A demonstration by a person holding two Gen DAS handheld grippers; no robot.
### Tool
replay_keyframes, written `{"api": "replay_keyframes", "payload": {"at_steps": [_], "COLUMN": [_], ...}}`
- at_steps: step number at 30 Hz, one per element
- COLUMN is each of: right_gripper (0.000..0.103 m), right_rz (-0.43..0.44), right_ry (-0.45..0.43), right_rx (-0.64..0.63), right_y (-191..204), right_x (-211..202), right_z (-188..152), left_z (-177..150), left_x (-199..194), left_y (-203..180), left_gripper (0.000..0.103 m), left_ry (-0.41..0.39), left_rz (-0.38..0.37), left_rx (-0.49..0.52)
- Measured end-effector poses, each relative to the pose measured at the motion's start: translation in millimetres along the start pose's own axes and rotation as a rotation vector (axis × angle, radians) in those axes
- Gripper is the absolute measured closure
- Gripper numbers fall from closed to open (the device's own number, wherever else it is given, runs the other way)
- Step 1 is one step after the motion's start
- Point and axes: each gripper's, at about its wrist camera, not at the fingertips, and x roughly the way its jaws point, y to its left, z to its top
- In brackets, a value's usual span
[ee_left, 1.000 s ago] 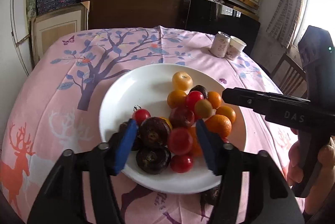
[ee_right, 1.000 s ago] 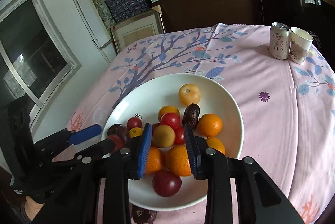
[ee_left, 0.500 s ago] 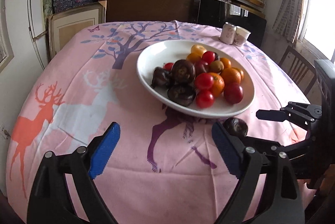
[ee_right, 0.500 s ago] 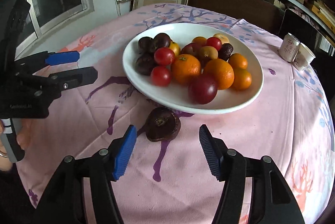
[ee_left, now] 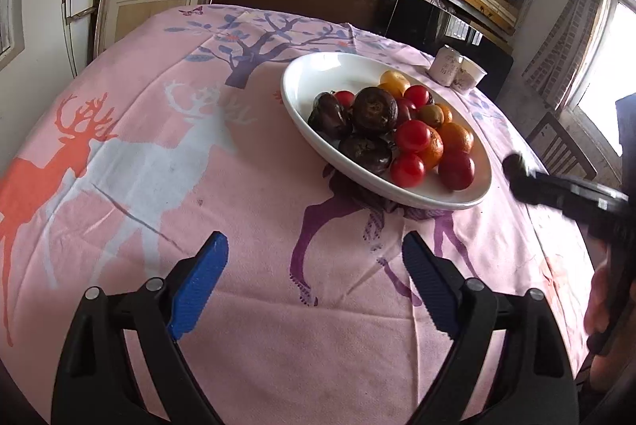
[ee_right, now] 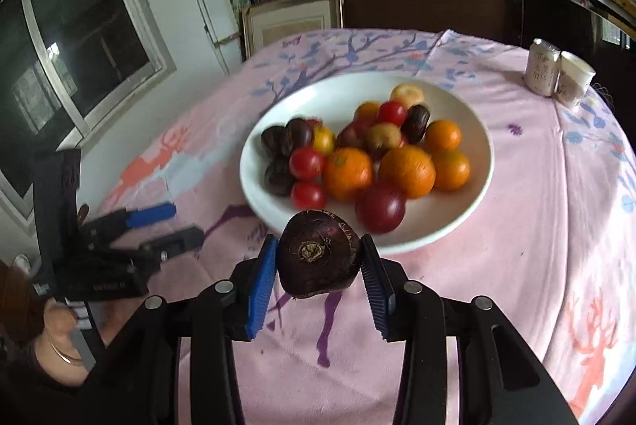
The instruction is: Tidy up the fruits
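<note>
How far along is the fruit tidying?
Nearly done, it seems: the white plate already holds the oranges, tomatoes and dark fruits. In hand: the right tongs grip one dark purple fruit near the plate's rim. Left: setting it in. The left tongs hang open.

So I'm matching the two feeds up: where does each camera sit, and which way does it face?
Left wrist: sits on the open left gripper, facing across the pink tablecloth toward the white plate; the right gripper enters at right.
Right wrist: sits on the right gripper, shut on a dark fruit, facing the plate; the left gripper shows at left.
Shared: plate, can, cup.
</note>
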Motion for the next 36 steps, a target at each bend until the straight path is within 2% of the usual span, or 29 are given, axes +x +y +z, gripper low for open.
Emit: {"api": "replay_keyframes", "payload": {"at_steps": [4, 8, 9, 10, 12, 15, 19, 22, 25, 27, 31, 34, 36], "right_gripper": [0.061, 0.06, 0.053, 0.041, 0.035, 0.032, 0.009, 0.004, 0.004, 0.004, 0.004, 0.004, 0.004], "right_rz": [-0.035, -0.042, -0.047, -0.069, -0.075, -0.086, -0.096, -0.143, -0.183, -0.165, -0.191, -0.218, -0.22], "right_ry": [-0.008, 0.003, -0.002, -0.006, -0.029, -0.044, -0.07, -0.087, -0.093, -0.097, -0.144, -0.192, -0.213], "right_rx": [0.032, 0.058, 0.065, 0.076, 0.106, 0.114, 0.115, 0.089, 0.093, 0.11, 0.118, 0.118, 0.119], "right_y": [-17, -21, -21, -21, -27, -28, -28, -24, -22, -22, -16, -9, -6], "right_x": [15, 45, 49, 50, 44, 24, -11, -37, -64, -83, -124, -151, -165], "right_z": [52, 84, 89, 91, 91, 68, 12, -32, -65, -76, -85, -89, -94], "left_z": [-1, -2, -2, -2, -2, -2, -2, -3, -6, -11, -23, -36, -45], "left_x": [-2, -6, -6, -6, -7, -8, -7, -8, -17, -31, -74, -112, -134], "left_y": [-6, -7, -7, -7, -6, -3, 1, 3, -5, -13, -39, -62, -73], "left_gripper": [0.016, 0.016, 0.016, 0.016, 0.016, 0.016, 0.013, 0.009, 0.009, 0.005, 0.005, 0.005, 0.005], "left_ry": [-0.015, -0.032, -0.033, -0.033, -0.037, -0.043, -0.035, -0.035, -0.046, -0.038, -0.076, -0.12, -0.146], "left_rz": [0.009, 0.013, 0.014, 0.015, 0.014, 0.012, 0.014, 0.04, 0.111, 0.098, 0.102, 0.178, 0.199], "left_rx": [0.025, 0.029, 0.029, 0.029, 0.024, 0.011, -0.006, -0.02, -0.009, -0.022, -0.001, 0.05, 0.069]}}
